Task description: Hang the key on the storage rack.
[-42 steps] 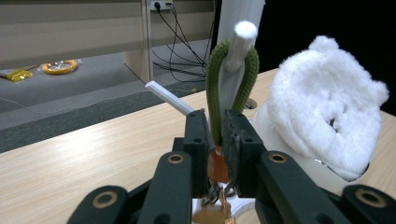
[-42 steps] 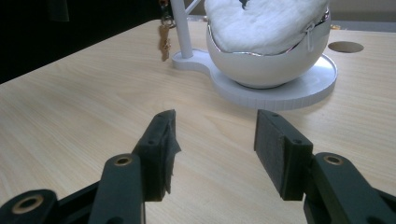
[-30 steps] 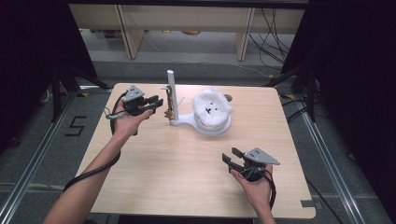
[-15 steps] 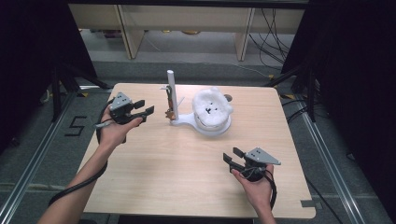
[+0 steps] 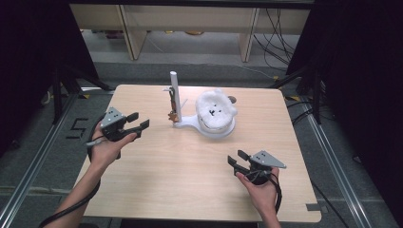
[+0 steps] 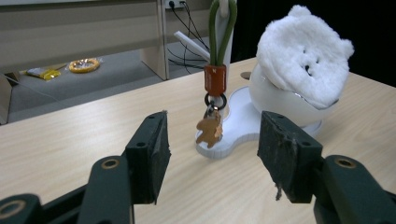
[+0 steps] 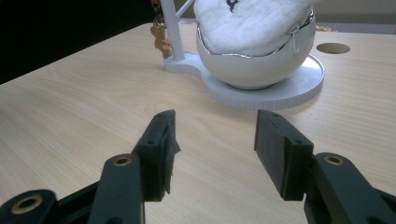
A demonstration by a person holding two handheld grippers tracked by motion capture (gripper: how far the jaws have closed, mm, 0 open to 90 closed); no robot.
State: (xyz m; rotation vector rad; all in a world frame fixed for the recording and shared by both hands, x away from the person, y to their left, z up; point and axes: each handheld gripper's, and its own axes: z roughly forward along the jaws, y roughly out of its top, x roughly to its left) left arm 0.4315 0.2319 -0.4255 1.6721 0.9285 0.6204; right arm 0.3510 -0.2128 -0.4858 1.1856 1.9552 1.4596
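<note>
A white stand (image 5: 190,124) sits at the table's far middle, with an upright post (image 5: 174,88) and a bowl (image 5: 216,128). A fluffy white bear pouch (image 5: 215,110) (image 6: 303,60) (image 7: 252,21) rests in the bowl. From the post hangs a keychain: green loop (image 6: 219,32), red-brown bead (image 6: 215,80) and tan bear charm (image 6: 209,128) (image 5: 173,115). My left gripper (image 5: 139,119) (image 6: 212,149) is open and empty, left of the stand and pointing at the charm. My right gripper (image 5: 236,157) (image 7: 215,140) is open and empty, near the front right, pointing toward the bowl.
The light wooden table (image 5: 190,190) has a round hole (image 7: 332,48) beyond the bowl. Past the far edge is a floor with bench legs (image 5: 247,40), cables (image 5: 278,28) and small yellow items (image 6: 84,65). Metal rails (image 5: 33,161) run along both sides.
My left gripper has drawn back from beside the post, moving left and toward the person. The right gripper has stayed where it was.
</note>
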